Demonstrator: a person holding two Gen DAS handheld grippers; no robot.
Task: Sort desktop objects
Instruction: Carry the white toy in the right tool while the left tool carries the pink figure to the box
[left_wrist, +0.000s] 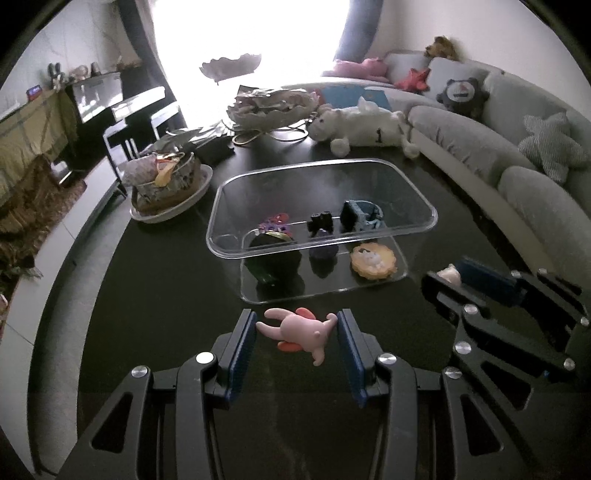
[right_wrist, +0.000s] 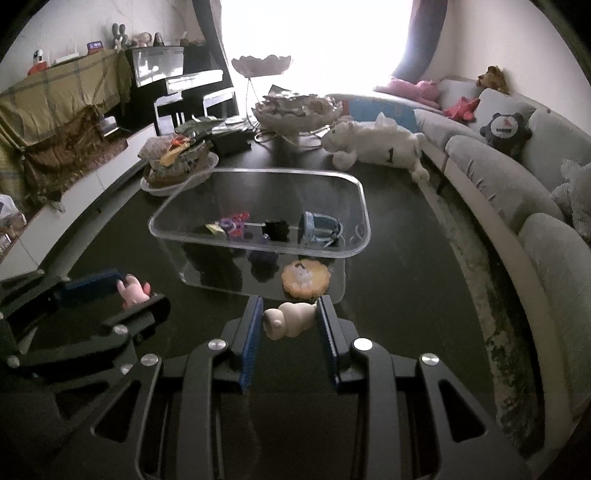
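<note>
Clear bin (left_wrist: 406, 221) on bench (left_wrist: 166, 295) — holds biscuit toy (left_wrist: 373, 261), blue toy (left_wrist: 362, 216), dark bits. Left gripper (left_wrist: 296, 330) clamps pink figure (left_wrist: 295, 330); right gripper (right_wrist: 289, 320) clamps cream figure (right_wrist: 289, 319).

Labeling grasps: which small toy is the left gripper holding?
The pink winged toy, between the left gripper fingers; the cream one is in the right gripper.

- I see a pink figurine (left_wrist: 299, 329) with orange fins.
- A cream figurine (right_wrist: 290, 319).
- Both hand-held grippers I'm running: black, with blue pads (left_wrist: 242, 354).
- Clear bin (left_wrist: 413, 192) on my black bench (left_wrist: 166, 314), holding a yellow biscuit-like piece (left_wrist: 373, 262).
- Grey sofa (left_wrist: 480, 144).
</note>
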